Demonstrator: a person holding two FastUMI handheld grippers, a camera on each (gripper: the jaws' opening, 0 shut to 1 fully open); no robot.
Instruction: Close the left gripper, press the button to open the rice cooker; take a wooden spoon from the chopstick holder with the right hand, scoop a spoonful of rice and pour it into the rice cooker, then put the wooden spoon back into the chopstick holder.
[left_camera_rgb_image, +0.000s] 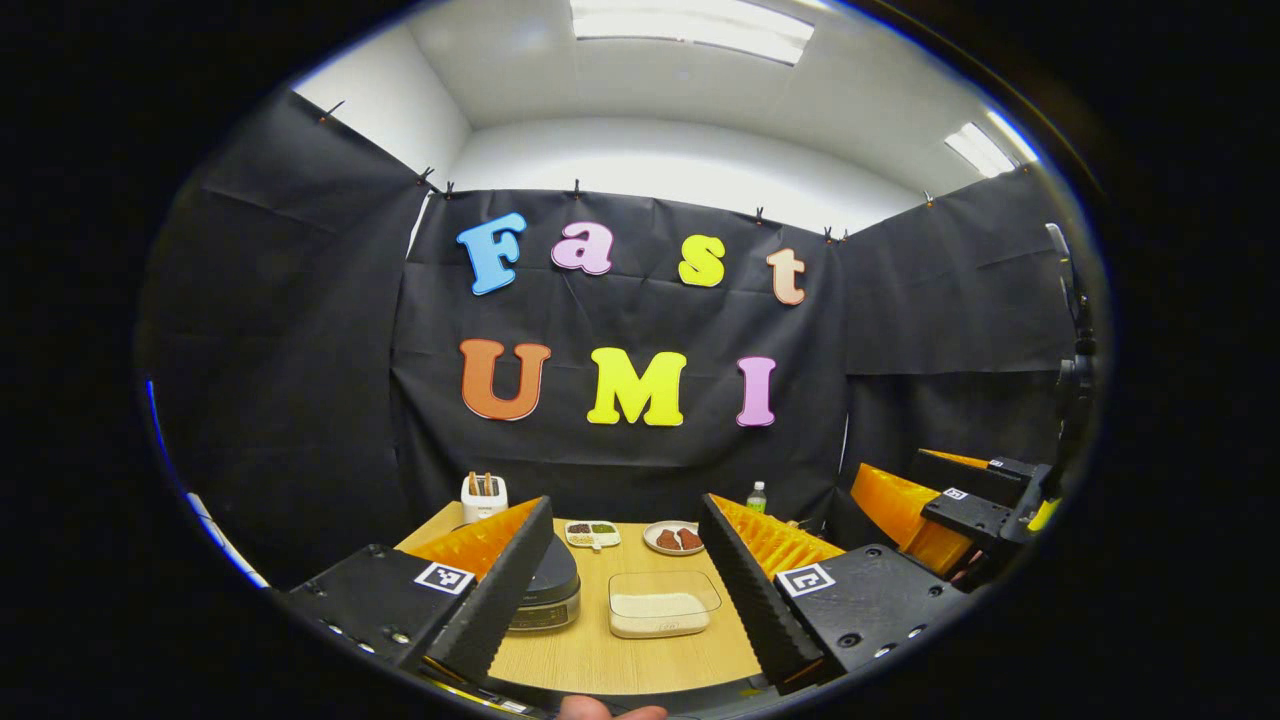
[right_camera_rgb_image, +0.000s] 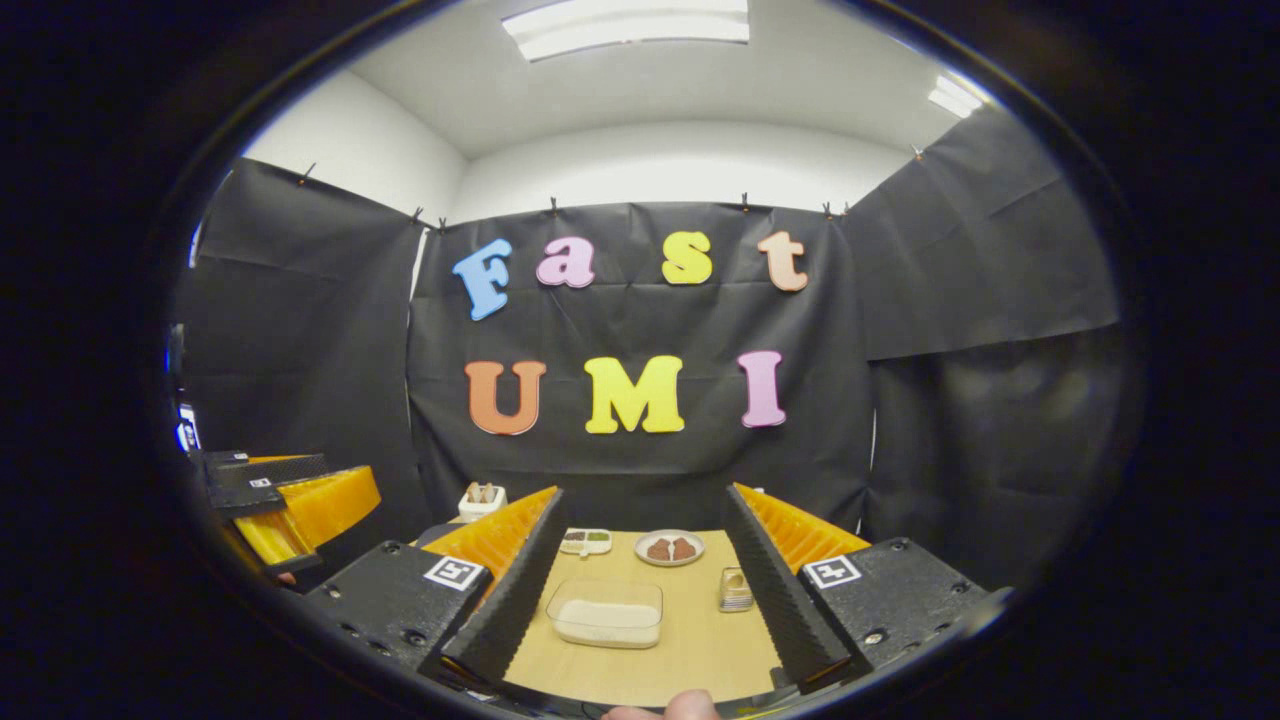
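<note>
In the left gripper view my left gripper (left_camera_rgb_image: 625, 575) stands open above the near edge of the wooden table (left_camera_rgb_image: 600, 655). The dark rice cooker (left_camera_rgb_image: 548, 590) sits lid down, partly behind the left finger. A clear container of white rice (left_camera_rgb_image: 660, 605) lies between the fingers, farther on. The white chopstick holder (left_camera_rgb_image: 484, 497) with wooden handles stands at the back left. My right gripper (left_camera_rgb_image: 960, 510) hangs off to the right in this view. In the right gripper view my right gripper (right_camera_rgb_image: 640, 570) is open too, with the rice container (right_camera_rgb_image: 605, 612) ahead and the chopstick holder (right_camera_rgb_image: 481, 499) at the back left.
A divided white dish (left_camera_rgb_image: 592, 534) and a small plate with brown pieces (left_camera_rgb_image: 675, 538) sit at the back of the table. A bottle (left_camera_rgb_image: 757, 497) stands behind them. A small glass cup (right_camera_rgb_image: 735, 590) is by the right finger. A fingertip (right_camera_rgb_image: 690, 705) shows at the bottom edge.
</note>
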